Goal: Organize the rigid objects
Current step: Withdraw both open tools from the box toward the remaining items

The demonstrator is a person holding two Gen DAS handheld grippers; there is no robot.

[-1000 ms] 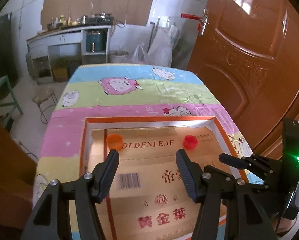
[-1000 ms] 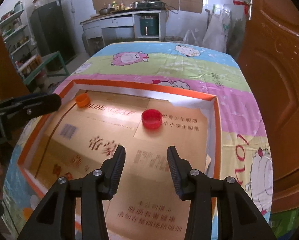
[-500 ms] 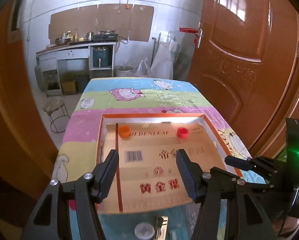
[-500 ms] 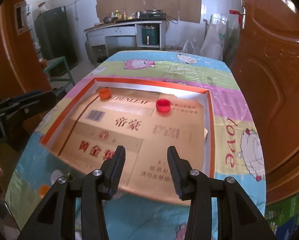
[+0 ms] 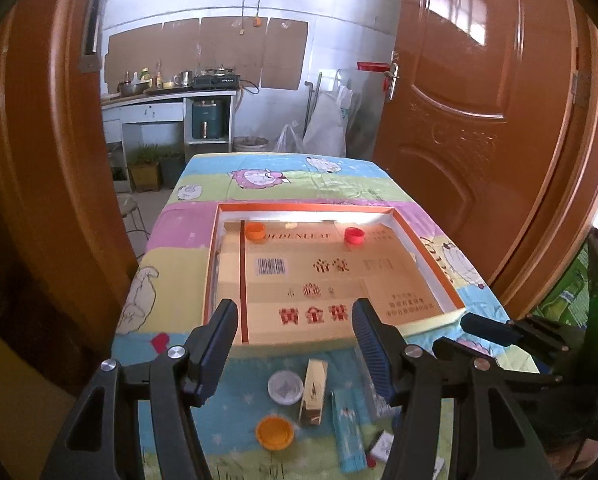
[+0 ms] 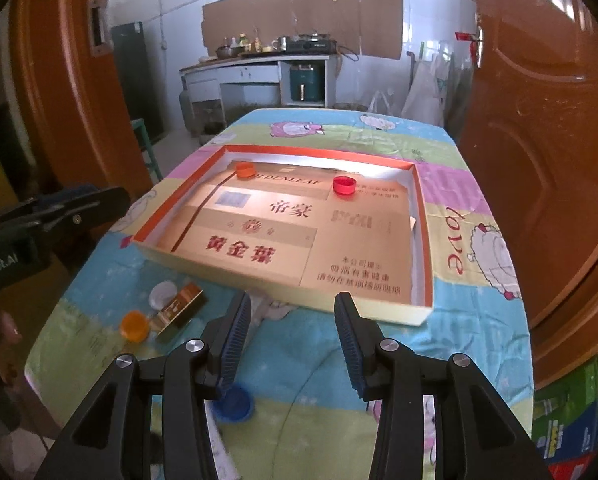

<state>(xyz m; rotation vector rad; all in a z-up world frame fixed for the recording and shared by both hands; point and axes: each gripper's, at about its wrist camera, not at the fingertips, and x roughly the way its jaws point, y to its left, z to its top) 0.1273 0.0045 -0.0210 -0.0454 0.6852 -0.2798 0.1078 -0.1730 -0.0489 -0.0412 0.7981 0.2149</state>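
While our left gripper and right gripper gape empty, caps wait. An orange cap and a red cap sit in the tray.

Left gripper gapes empty above the table; orange cap at eleven o'clock in the tray, red cap at one

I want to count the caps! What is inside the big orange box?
Inside the orange box are two caps: an orange cap and a red cap, on printed cardboard. Nothing else shows; under the cardboard is hidden.
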